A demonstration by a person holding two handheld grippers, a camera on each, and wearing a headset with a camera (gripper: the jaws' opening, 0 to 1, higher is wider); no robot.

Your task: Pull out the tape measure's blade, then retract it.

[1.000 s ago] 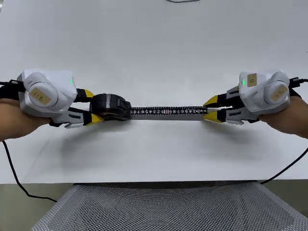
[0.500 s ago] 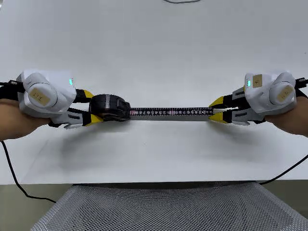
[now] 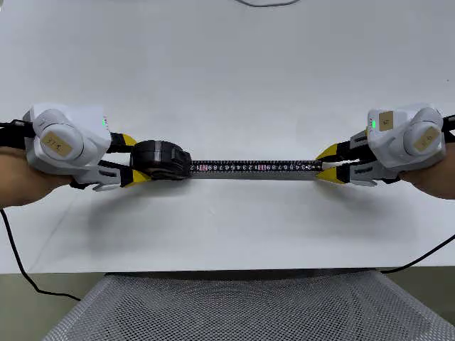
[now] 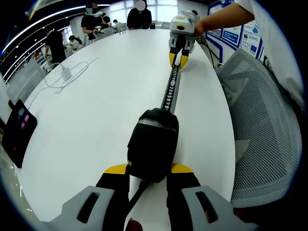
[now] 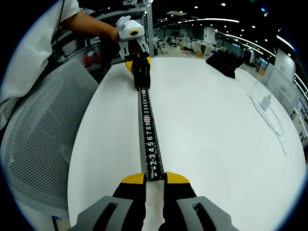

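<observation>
Change: over the last second the right gripper (image 3: 328, 163) has drawn farther from the case (image 3: 162, 158). More blade (image 3: 252, 168) now shows between the two. The case has kept its place in the left gripper (image 3: 135, 165). I read this as the pull-out step under way and going cleanly. Retraction has not begun.

Nearest, along the left jaws: they are clamped on the case, one yellow tip on each flank of its rear half. The case is black and sits upright, mouth pointing away from the jaws. Whether its base touches the surface (image 3: 227, 78) or rides just above it, I can't tell.

Past the case mouth: the blade runs out straight with its numbered face up, low over the surface. I see no twist or sag.

Far end from the case: the right jaws are all but together, pinched on the tip of the blade, a yellow tip on either side of it. I can't make out the end hook itself. The grip looks square to the blade's line.

Beyond the case, on the side away from me: bare white surface.

Judgement for what's left: the case grip looks firm enough to take more pull. When I go to retract, the right jaws should walk the tip back toward the case under tension. Letting go at this length could make the blade whip.
</observation>
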